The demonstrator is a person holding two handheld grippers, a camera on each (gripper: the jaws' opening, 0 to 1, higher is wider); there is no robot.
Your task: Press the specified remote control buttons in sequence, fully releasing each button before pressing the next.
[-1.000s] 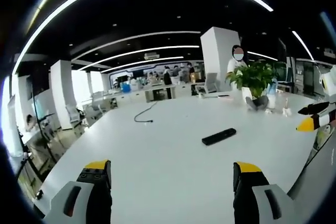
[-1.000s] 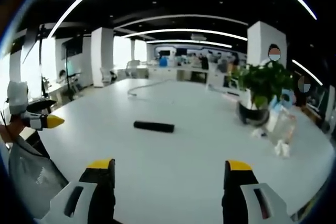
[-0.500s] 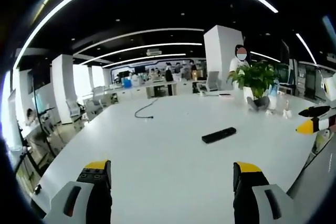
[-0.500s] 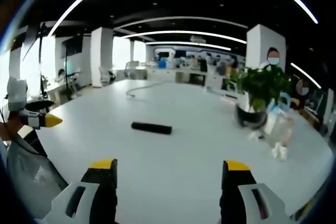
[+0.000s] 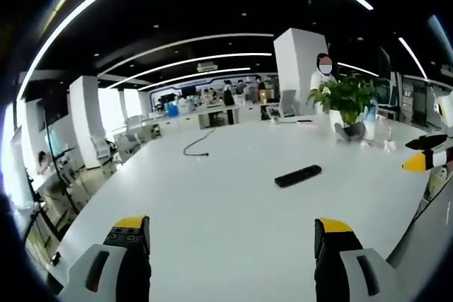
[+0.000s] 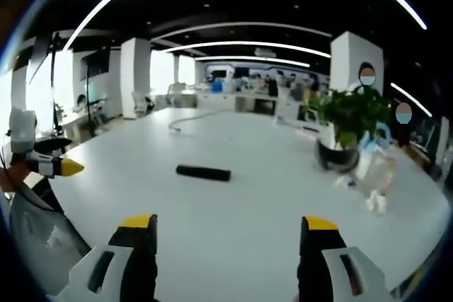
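Observation:
A black remote control lies flat on the white table, ahead and to the right of my left gripper. That gripper is open, its jaws wide apart with nothing between them. In the right gripper view the remote control lies ahead, slightly left of centre, well beyond my right gripper, which is open and holds nothing. The right gripper's yellow tip enters the left gripper view at the right edge. The left gripper's yellow tip enters the right gripper view at the left edge.
A potted green plant stands on the table's right side with small clear bottles beside it. A dark cable lies further back. A person stands behind the plant. A grey chair back is near the table edge.
Both views have shifted slightly with my hands. The remote control has not moved on the table, and both grippers stay open.

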